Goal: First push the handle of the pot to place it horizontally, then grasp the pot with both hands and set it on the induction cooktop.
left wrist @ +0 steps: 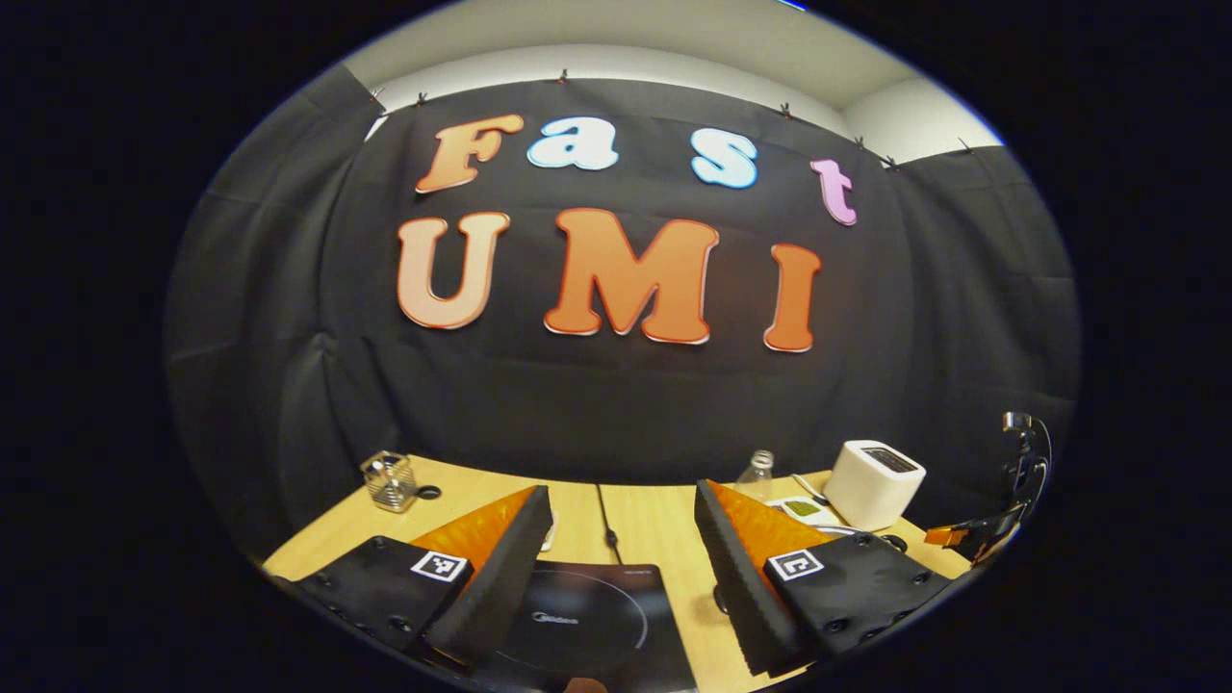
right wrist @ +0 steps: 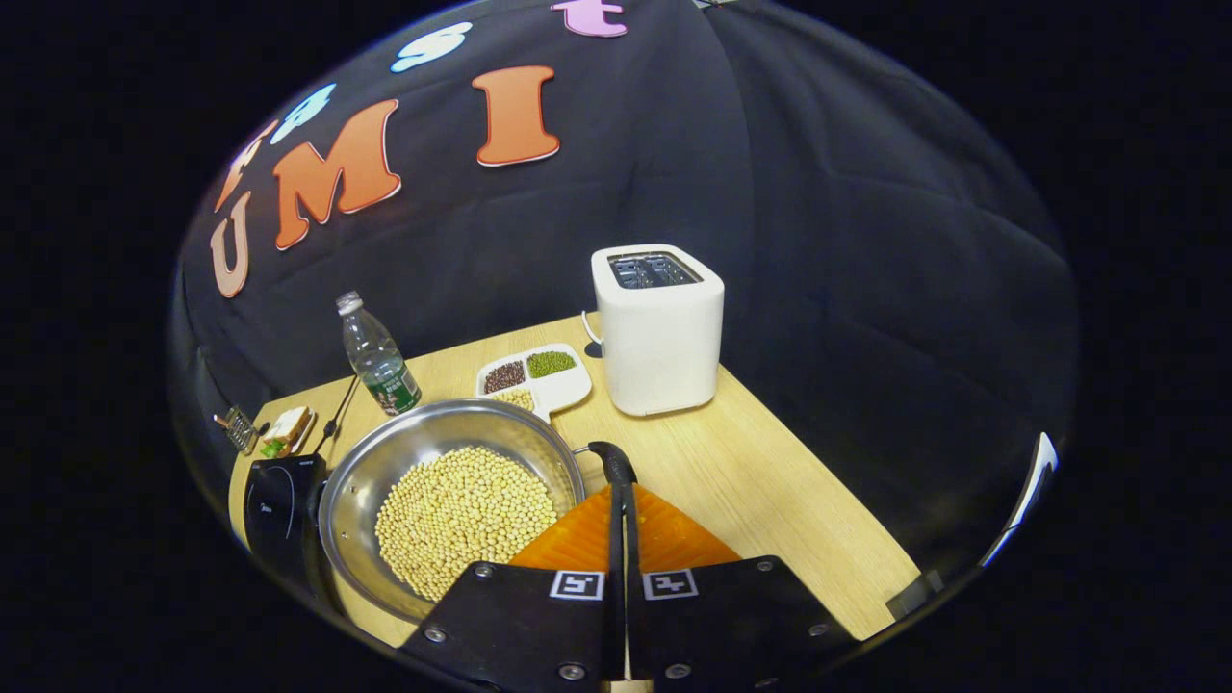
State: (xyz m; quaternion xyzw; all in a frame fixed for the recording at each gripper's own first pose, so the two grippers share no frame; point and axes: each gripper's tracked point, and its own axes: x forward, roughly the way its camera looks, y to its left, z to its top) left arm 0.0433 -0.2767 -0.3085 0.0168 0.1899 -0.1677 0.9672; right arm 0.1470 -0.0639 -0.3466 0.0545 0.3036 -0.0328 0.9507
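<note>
In the right gripper view, a steel pot holding soybeans sits on the wooden table. Its black handle sticks out to the right toward me. My right gripper is shut, with nothing between its fingers, and its tips are right at the handle's end. The black induction cooktop lies just left of the pot, and the pot's rim reaches its edge. In the left gripper view, my left gripper is open wide above the cooktop, empty.
A white toaster stands behind the handle. A divided dish of beans and a water bottle sit behind the pot. A plate with a sandwich and a wire basket are at the far left. The table edge runs close on the right.
</note>
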